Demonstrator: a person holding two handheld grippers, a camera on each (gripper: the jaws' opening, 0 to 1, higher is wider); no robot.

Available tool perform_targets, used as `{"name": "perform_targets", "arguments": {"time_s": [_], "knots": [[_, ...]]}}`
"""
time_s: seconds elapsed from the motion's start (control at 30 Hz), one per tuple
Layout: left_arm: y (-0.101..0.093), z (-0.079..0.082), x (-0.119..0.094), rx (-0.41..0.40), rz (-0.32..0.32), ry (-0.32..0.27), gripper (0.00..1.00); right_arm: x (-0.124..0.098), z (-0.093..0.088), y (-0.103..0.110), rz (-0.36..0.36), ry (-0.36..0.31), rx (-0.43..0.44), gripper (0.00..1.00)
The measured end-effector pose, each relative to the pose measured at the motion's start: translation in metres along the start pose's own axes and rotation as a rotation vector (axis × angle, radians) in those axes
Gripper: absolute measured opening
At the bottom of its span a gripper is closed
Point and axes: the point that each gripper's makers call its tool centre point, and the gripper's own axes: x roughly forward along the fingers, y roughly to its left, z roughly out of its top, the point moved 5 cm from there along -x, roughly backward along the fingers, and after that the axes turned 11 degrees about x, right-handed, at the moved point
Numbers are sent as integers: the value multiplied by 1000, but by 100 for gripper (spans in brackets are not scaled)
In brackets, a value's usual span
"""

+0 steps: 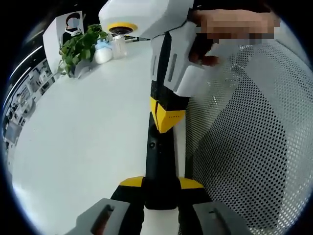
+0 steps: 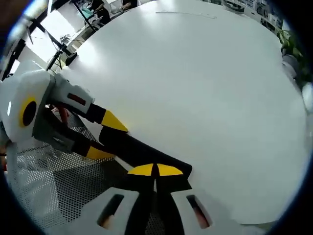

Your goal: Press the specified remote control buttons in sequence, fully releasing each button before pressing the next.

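Long black slab-shaped remote control (image 1: 159,161) is off the tabletop, held in the air over the edge of the white round table (image 1: 88,137), w/ the white perforated mesh chair back (image 1: 244,147) just beside it. L gripper (image 1: 161,183) has it by one end: both yellow tips clamped against the remote's two long sides, jaws only as far apart as the remote is wide. Seen from the R gripper view, the same L gripper (image 2: 106,138) comes in from the left, yellow tips either side of the remote (image 2: 142,152).

R gripper (image 2: 156,170): yellow tips drawn together, no gap btwn them, nothing held; the paired tip rests on the remote's top face. In the L gripper view, the R gripper (image 1: 167,117) reaches down from the top, tip touching the remote approx midway along.

Mesh chair (image 2: 44,181) sits under the L gripper; table (image 2: 195,73) spreads beyond.

Far side of the table: leafy green potted plant (image 1: 78,49), small white bottle w/ blue cap (image 1: 102,51) beside it, small clear jar (image 1: 119,46) next to that, white placard w/ a dark printed figure (image 1: 68,24) behind the plant.
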Motion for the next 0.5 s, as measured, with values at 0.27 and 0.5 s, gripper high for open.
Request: {"name": "perform_targets", "arguments": {"time_s": [0.27, 0.5], "knots": [[0, 0, 0, -2, 4, -1, 24, -2, -1, -6, 82, -11, 84, 0], [0, 0, 0, -4, 4, -3, 24, -3, -1, -1, 50, -3, 8, 0]]}}
